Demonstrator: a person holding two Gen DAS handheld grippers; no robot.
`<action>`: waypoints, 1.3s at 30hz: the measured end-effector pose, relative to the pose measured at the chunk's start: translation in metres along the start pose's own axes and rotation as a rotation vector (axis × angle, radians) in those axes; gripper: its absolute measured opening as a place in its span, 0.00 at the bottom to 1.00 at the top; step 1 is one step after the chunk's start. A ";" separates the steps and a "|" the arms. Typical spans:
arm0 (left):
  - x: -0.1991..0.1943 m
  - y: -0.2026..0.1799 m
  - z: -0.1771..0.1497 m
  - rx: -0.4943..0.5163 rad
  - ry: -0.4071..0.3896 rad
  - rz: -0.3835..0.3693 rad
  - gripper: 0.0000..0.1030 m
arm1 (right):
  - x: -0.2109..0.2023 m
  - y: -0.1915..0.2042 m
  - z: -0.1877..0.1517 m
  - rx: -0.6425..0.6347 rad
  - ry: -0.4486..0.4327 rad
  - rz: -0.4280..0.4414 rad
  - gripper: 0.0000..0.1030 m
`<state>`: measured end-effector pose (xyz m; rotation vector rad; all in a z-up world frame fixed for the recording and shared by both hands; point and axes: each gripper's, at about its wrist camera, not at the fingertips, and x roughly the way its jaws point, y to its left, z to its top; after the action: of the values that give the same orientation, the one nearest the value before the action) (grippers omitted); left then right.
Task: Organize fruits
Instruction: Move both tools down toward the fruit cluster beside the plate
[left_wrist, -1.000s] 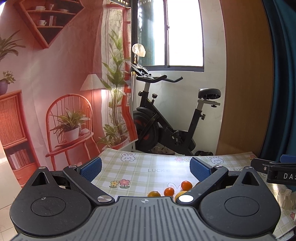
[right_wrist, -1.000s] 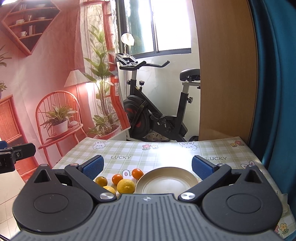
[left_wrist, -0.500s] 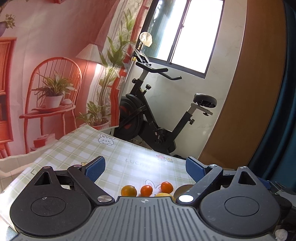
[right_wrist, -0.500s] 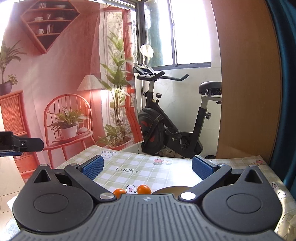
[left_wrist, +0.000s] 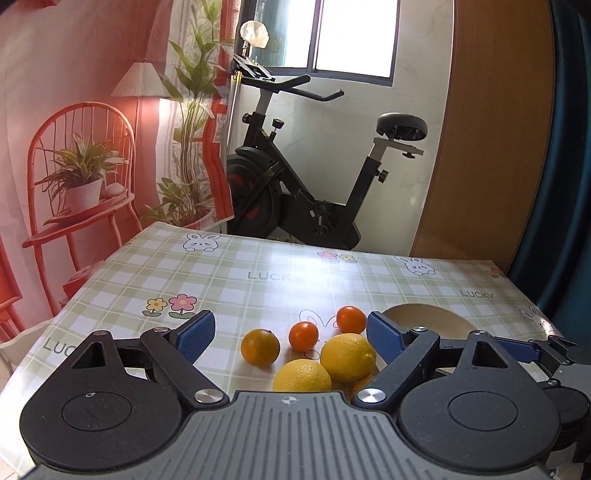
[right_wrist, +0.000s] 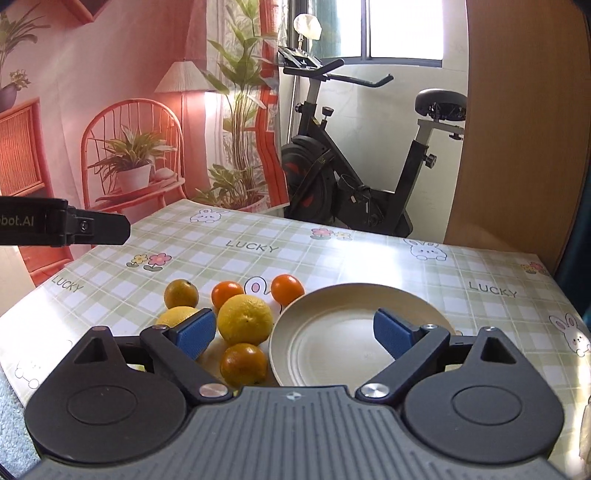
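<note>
Several fruits lie in a cluster on the checked tablecloth: two lemons (left_wrist: 348, 356) (left_wrist: 303, 376), a dull orange (left_wrist: 260, 347) and two small tangerines (left_wrist: 303, 336) (left_wrist: 351, 319). The right wrist view adds another orange (right_wrist: 243, 363) nearest the camera, beside the big lemon (right_wrist: 245, 319). A cream plate (right_wrist: 362, 343) sits empty just right of the fruit. My left gripper (left_wrist: 290, 334) hovers over the cluster, jaws wide and closing, pads touching nothing. My right gripper (right_wrist: 293, 332) hangs over the plate's left rim, jaws also closing, with nothing gripped.
The tablecloth (left_wrist: 236, 280) runs to a far edge with an exercise bike (left_wrist: 314, 192) behind it. A printed pink backdrop (left_wrist: 74, 110) hangs at left, a wooden panel (left_wrist: 491, 147) at right. The left gripper's finger (right_wrist: 74, 225) juts in at the right wrist view's left edge.
Both grippers have come down and tilted toward the table, so the fruit and plate now show large between the fingers. Both pairs of jaws have narrowed slightly.
</note>
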<state>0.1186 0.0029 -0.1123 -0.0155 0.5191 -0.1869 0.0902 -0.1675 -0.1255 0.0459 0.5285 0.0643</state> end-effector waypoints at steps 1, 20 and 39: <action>0.003 -0.001 -0.003 0.018 0.016 0.000 0.87 | 0.002 -0.004 -0.003 0.021 0.014 0.014 0.90; 0.018 0.002 -0.016 0.044 0.245 0.016 0.86 | 0.006 -0.024 -0.026 0.036 0.106 0.003 0.91; 0.026 -0.008 -0.015 0.134 0.204 -0.130 0.73 | 0.011 -0.009 -0.037 0.003 0.184 0.102 0.70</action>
<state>0.1315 -0.0095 -0.1374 0.1015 0.7082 -0.3522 0.0815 -0.1743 -0.1637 0.0701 0.7104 0.1685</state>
